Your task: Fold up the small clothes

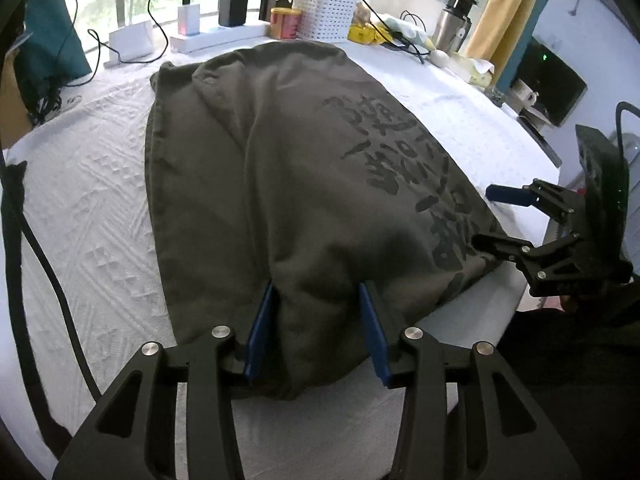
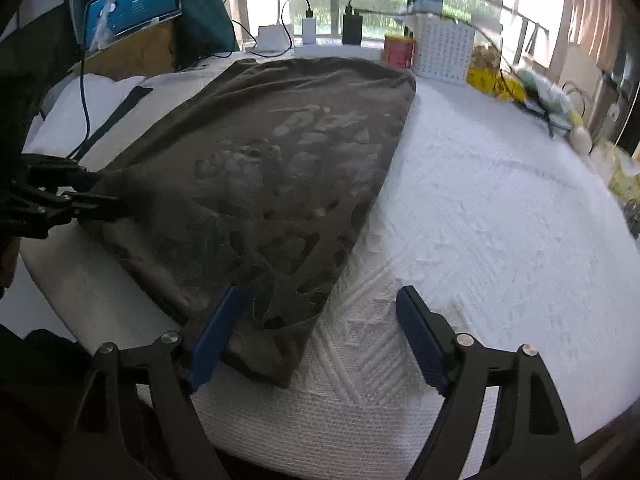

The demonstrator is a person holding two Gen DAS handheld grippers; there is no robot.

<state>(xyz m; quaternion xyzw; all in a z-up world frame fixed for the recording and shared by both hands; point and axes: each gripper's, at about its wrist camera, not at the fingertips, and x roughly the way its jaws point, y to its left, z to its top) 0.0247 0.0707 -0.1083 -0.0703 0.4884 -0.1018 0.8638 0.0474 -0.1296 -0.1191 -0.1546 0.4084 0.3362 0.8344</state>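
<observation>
A dark olive T-shirt (image 1: 280, 184) with a dark printed design lies folded lengthwise on the white textured table cover (image 1: 88, 208); it also shows in the right wrist view (image 2: 272, 168). My left gripper (image 1: 318, 332) is open, its blue pads on either side of a raised fold at the shirt's near edge. My right gripper (image 2: 316, 336) is open wide over the shirt's near right corner, left pad on the cloth, right pad over the cover. It shows in the left wrist view (image 1: 486, 216) at the shirt's right edge. The left gripper (image 2: 96, 192) shows at the shirt's left edge.
Along the far edge stand chargers with cables (image 1: 188, 20), a red can (image 1: 284, 22), a white perforated basket (image 1: 326, 14), yellow packets (image 1: 368, 34) and a metal cup (image 1: 450, 28). A cardboard box with a screen (image 2: 132, 4) sits far left. The table's front edge (image 2: 320, 452) is near.
</observation>
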